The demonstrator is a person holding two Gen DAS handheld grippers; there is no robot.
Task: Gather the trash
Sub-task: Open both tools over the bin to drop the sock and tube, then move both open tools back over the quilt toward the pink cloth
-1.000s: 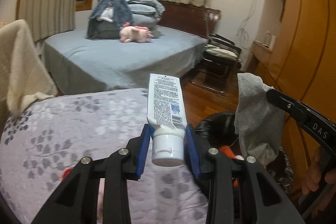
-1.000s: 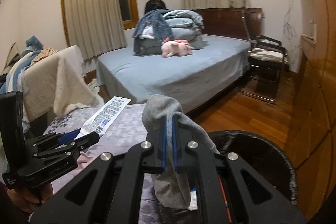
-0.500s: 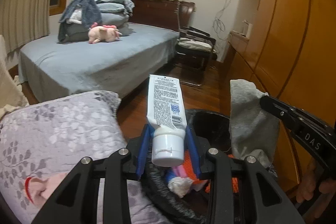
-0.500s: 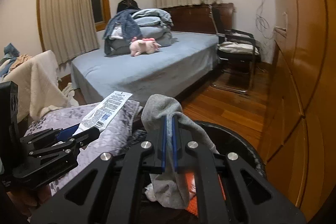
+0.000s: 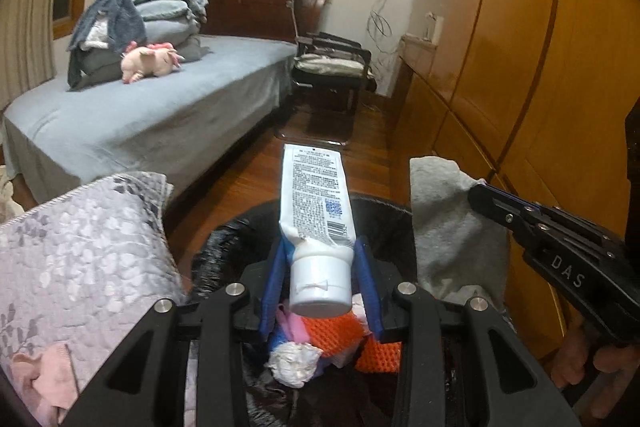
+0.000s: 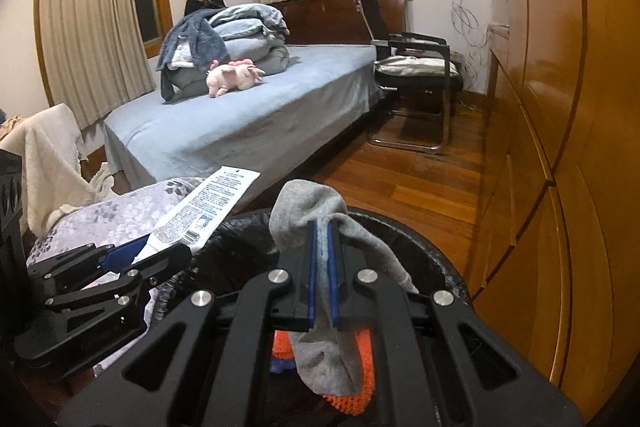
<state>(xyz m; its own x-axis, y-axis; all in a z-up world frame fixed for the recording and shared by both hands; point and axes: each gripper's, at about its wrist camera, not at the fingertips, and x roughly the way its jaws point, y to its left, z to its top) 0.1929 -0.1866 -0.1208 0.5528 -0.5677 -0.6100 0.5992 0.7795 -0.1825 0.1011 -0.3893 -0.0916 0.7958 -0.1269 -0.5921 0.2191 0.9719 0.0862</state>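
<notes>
My left gripper (image 5: 320, 259) is shut on a white tube (image 5: 314, 203) just above its cap, and holds it over a black-lined trash bin (image 5: 224, 243). The tube also shows in the right wrist view (image 6: 208, 203). My right gripper (image 6: 323, 239) is shut on a grey sock (image 6: 304, 203) that hangs over the same bin (image 6: 440, 267). The sock also shows in the left wrist view (image 5: 448, 227), right of the tube. Inside the bin lie orange mesh (image 5: 336, 331), a crumpled white wad (image 5: 292, 367) and pink scraps.
A grey flowered quilt (image 5: 80, 267) lies left of the bin. A blue bed (image 6: 248, 115) with folded bedding and a pink plush toy (image 6: 234, 77) stands behind. A black chair (image 6: 416, 67) is at the back. Wooden wardrobes (image 6: 560, 147) line the right.
Both grippers have moved right, off the quilt, and now hold the tube and the sock over the bin. Their grips have not changed.
</notes>
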